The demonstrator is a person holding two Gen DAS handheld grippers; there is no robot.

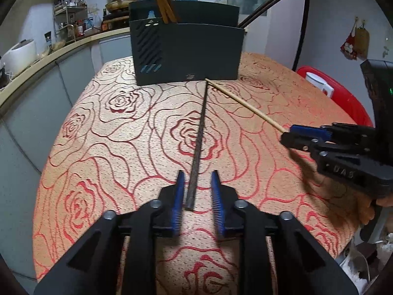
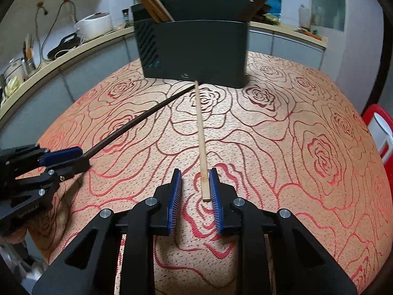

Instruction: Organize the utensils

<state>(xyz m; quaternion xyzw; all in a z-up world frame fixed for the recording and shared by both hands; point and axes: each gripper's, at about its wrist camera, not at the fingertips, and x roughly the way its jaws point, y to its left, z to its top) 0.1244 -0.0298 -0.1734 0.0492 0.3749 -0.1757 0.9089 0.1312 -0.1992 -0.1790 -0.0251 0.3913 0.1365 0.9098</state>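
Note:
A dark chopstick [image 1: 199, 135] lies on the rose-patterned tablecloth [image 1: 110, 135], its far tip at the foot of the black utensil holder [image 1: 186, 54]. My left gripper [image 1: 197, 174] is open, its blue pads either side of the chopstick's near end with a gap showing. A light wooden chopstick [image 2: 201, 132] lies beside it, tips meeting near the holder [image 2: 196, 51]. My right gripper [image 2: 194, 172] is open around its near end; the stick rests against the right pad only. Each gripper shows in the other view: right gripper [image 1: 289, 132], left gripper [image 2: 81, 157]. Wooden chopsticks [image 1: 161, 0] and dark chopsticks [image 1: 262, 7] stand in the holder.
A kitchen counter [image 1: 49, 56] curves behind the table on the left, with a white rice cooker [image 1: 19, 54] and a spice rack [image 1: 70, 12] on it. A red stool [image 1: 343, 93] with a white object stands past the table's right edge.

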